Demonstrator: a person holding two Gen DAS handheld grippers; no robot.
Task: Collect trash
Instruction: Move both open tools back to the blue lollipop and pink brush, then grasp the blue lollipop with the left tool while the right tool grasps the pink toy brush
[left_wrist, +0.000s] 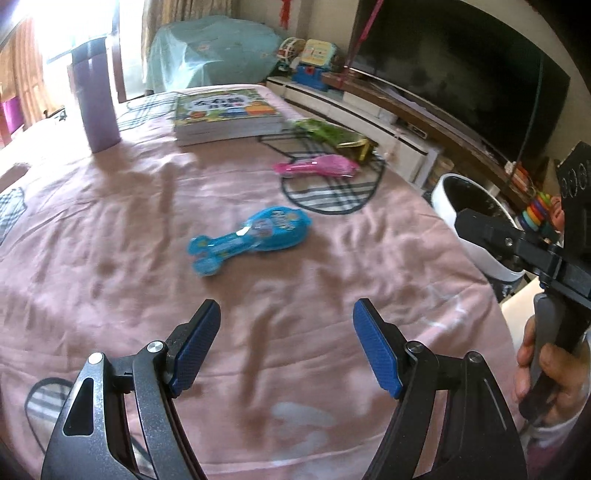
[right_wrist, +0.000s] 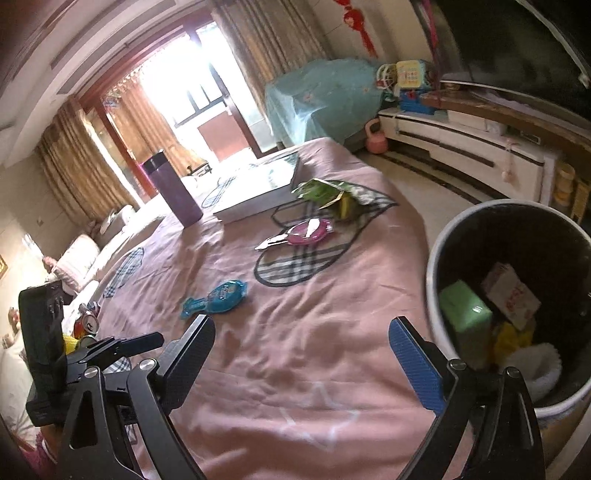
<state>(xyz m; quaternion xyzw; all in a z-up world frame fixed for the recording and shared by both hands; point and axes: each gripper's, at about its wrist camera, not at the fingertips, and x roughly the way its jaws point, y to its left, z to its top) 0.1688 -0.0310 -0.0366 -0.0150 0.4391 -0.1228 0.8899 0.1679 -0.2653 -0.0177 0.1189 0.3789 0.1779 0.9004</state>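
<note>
Left wrist view: the left gripper is hovering over the pink bedspread with its jaws standing apart and nothing between the blue pads. The blue wrapper is lying flat on the cloth, ahead of the fingertips and apart from them. Farther on, the pink wrapper is resting on a plaid patch, with the green wrapper just behind it, near the book stack. A purple bottle is standing upright at the far left. At the right edge, a hand is holding the right gripper's handle beside the white bin.

Right wrist view: the right gripper is hanging over the bedspread's near edge — jaws wide, nothing between them. The white bin is standing just beside the bed at the right, already holding a green box, a white carton and other scraps. The blue wrapper is lying ahead and left of the fingers; the pink wrapper and the green wrapper are lying beyond it. The left gripper's body is showing at the left edge.
</note>
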